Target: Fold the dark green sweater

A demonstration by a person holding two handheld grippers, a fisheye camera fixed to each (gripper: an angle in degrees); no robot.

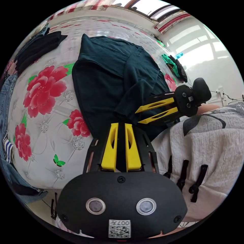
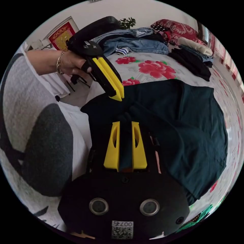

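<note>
Yellow jaws of the left gripper (image 1: 121, 125) stand nearly pressed together with nothing visible between them, poised over the near edge of the dark green sweater (image 1: 111, 84). Beside it, the right gripper (image 1: 141, 116) has its jaws slightly parted at the sweater's folded sleeve; in its own view (image 2: 125, 123) dark cloth sits between them, but whether they pinch it I cannot tell. The sweater lies spread on a flowered bedspread (image 1: 48, 96), with piled clothes (image 2: 142, 42) beyond it
</note>
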